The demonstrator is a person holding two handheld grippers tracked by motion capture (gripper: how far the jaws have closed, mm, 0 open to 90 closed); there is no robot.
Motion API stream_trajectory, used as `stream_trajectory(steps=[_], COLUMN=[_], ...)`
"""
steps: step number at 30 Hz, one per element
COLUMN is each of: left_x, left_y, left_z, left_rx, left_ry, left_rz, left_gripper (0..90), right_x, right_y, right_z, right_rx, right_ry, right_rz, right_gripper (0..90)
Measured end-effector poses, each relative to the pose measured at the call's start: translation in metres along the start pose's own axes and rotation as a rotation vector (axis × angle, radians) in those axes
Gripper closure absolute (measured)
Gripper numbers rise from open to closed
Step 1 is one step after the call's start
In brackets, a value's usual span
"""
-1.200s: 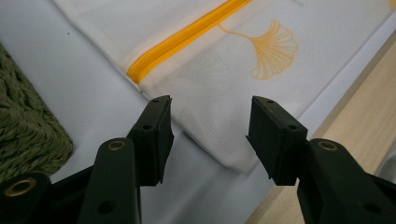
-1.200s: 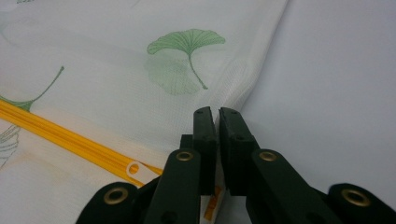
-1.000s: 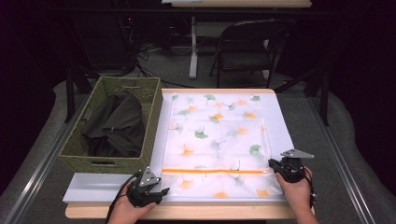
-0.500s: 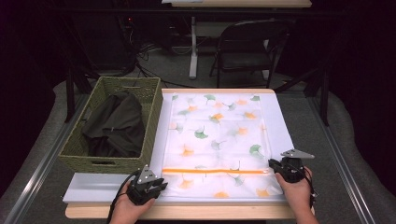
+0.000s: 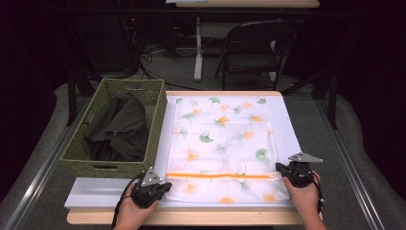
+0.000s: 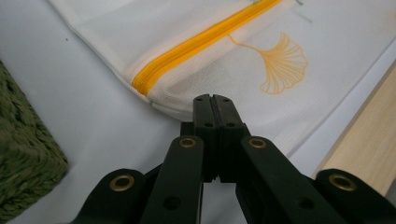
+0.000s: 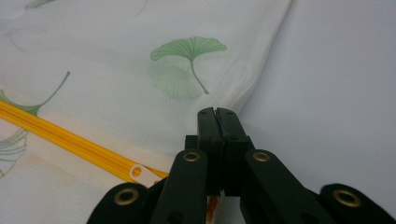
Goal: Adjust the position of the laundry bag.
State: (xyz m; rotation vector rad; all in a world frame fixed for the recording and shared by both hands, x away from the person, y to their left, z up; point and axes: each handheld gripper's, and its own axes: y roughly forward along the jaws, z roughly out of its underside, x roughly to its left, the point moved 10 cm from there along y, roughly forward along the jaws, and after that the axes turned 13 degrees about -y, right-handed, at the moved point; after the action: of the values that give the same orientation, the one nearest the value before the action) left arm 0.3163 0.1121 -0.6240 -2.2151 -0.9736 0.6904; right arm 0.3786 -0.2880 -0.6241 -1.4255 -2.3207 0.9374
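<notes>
A white mesh bag (image 5: 225, 139) printed with green and orange ginkgo leaves lies flat on a white board (image 5: 95, 194). An orange zipper (image 5: 220, 175) runs across its near end. My left gripper (image 5: 166, 185) sits at the bag's near left corner. In the left gripper view the jaws (image 6: 215, 99) are shut together on the bag's (image 6: 299, 102) edge just below the zipper (image 6: 205, 35). My right gripper (image 5: 280, 167) is at the bag's right edge. There its jaws (image 7: 217, 112) are shut on the hem of the bag (image 7: 116, 84), beside the zipper's white end tab (image 7: 137, 172).
A green woven basket (image 5: 115, 167) holding dark clothing (image 5: 119, 127) stands left of the bag, close to my left gripper. The table's wooden front edge (image 5: 191, 216) runs just below both hands. A folding chair (image 5: 253, 48) stands beyond the table.
My left gripper has shifted slightly toward the bag's near left corner. The right gripper and the bag have stayed in place.
</notes>
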Motion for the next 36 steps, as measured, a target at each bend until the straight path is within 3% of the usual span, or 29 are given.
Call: stream_trajectory(steps=[5,11,24,36], left_x=[0.0,0.001,-0.003,-0.009], left_y=[-0.01,-0.022,-0.04,-0.049], left_z=[-0.009,-0.015,-0.016,-0.015], left_rx=[-0.043,-0.089,-0.11,-0.128], left_ry=[0.007,-0.016,-0.012,-0.015], left_rz=[-0.001,0.01,0.027,0.039], left_gripper=[89.6,89.6,89.6,89.6], right_x=[0.001,0.006,0.015,0.024], right_y=[-0.004,-0.009,-0.02,-0.028], right_z=[-0.009,-0.019,-0.031,-0.032], right_rx=[-0.044,-0.086,-0.141,-0.151], right_ry=[-0.012,-0.027,-0.029,-0.041], right_rz=[-0.003,-0.017,-0.053,-0.073], right_gripper=[89.9,90.0,90.0,90.0])
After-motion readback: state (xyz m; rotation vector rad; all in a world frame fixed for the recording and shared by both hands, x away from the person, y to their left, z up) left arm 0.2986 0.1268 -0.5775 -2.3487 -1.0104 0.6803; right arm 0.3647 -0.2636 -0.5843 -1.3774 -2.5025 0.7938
